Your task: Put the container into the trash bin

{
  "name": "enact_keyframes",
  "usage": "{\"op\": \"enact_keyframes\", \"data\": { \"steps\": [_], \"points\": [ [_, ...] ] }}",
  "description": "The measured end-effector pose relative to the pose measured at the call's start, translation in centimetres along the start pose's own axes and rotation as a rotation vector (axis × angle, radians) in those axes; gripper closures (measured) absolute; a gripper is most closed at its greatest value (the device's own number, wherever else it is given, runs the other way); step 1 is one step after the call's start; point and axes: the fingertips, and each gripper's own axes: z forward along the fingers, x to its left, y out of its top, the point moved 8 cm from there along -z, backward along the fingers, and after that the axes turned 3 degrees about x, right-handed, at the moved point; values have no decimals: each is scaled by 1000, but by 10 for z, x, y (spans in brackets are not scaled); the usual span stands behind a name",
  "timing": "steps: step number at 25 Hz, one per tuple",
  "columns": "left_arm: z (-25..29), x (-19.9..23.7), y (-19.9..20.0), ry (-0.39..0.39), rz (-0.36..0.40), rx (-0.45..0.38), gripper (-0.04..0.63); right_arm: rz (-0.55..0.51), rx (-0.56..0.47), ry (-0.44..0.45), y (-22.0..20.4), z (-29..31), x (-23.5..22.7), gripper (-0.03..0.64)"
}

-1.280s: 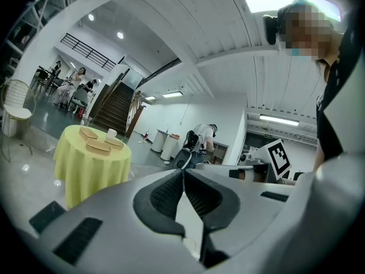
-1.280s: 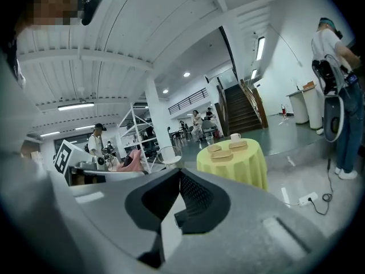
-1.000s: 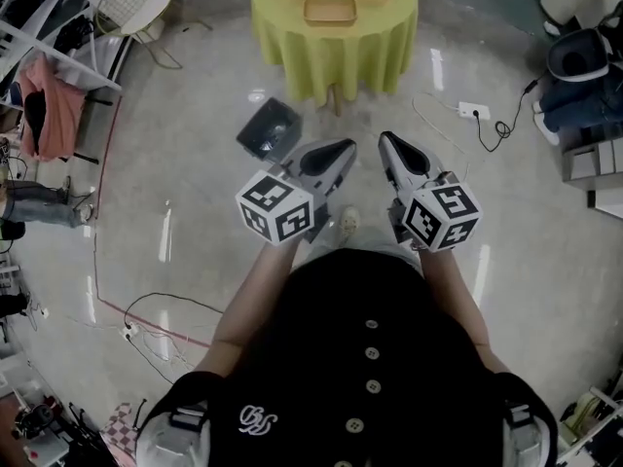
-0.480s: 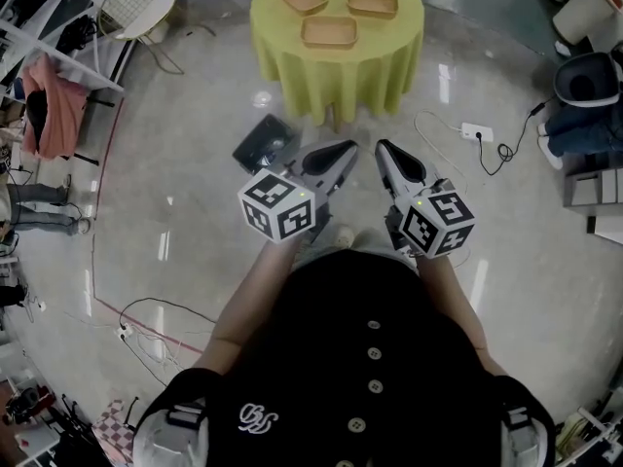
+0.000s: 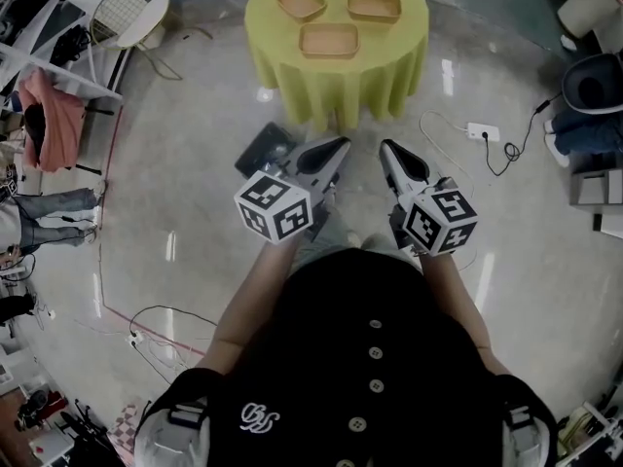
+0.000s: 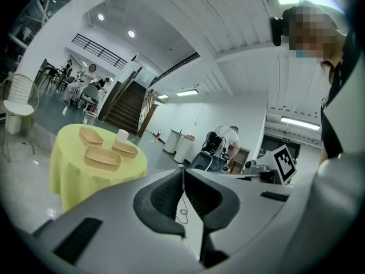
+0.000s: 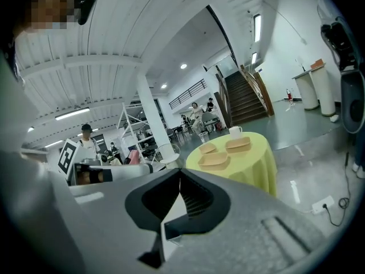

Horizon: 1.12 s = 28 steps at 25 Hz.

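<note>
Container [image 5: 329, 39], grip status: untouched, in neither pair of jaws.
Left gripper [image 5: 339, 146]: ribbed pads pressed together tip to tip, nothing between them; nose aimed at 12 o'clock, tilted slightly down.
Right gripper [image 5: 386, 148]: closed on nothing as well; near the left one, at its 3 o'clock, roughly parallel with it.
Container place: shallow tan tray at the near side of the table [image 5: 336, 81], at 12 o'clock from both tips and well apart from them.
Other trays [image 5: 299, 1]: two more of the same kind behind it, at its 11 and 1 o'clock.
Cup [image 7: 234, 131]: white, at the far side of the tabletop, beyond the trays.
Trash bin [image 5: 261, 147]: dark, on the floor just beside the left gripper at its 10 o'clock, partly hidden behind it.
Step in hand (judged): approach to the table, no grasp begun.
To do it well: open one pair of jaws before reaching the tray; come in low over the near rim; pinch that wall alone, clear of the yellow cloth, since a snagged cloth could drag the other trays and the cup.
Afterwards: lift straight up, keep the tray level, swing toward 10 o'clock, release only over the bin's mouth.
</note>
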Motion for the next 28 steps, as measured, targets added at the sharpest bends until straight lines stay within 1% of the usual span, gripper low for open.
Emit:
{"op": "enact_keyframes", "data": {
  "steps": [3, 9, 16, 22, 26, 28],
  "points": [
    [10, 23, 9, 5, -10, 4, 575, 8, 0, -28, 8, 19, -12, 612],
    [30, 75, 37, 47, -33, -6, 575, 26, 22, -69, 28, 65, -36, 612],
    [55, 137, 69, 56, -50, 13, 575, 59, 20, -112, 55, 117, -64, 611],
    [78, 183, 88, 63, -59, 45, 575, 78, 30, -143, 71, 160, -90, 611],
    [86, 210, 94, 94, -85, 65, 575, 99, 57, -158, 75, 184, -100, 609],
    [90, 221, 96, 98, -86, 82, 574, 111, 69, -171, 76, 193, -105, 607]
  ]
}}
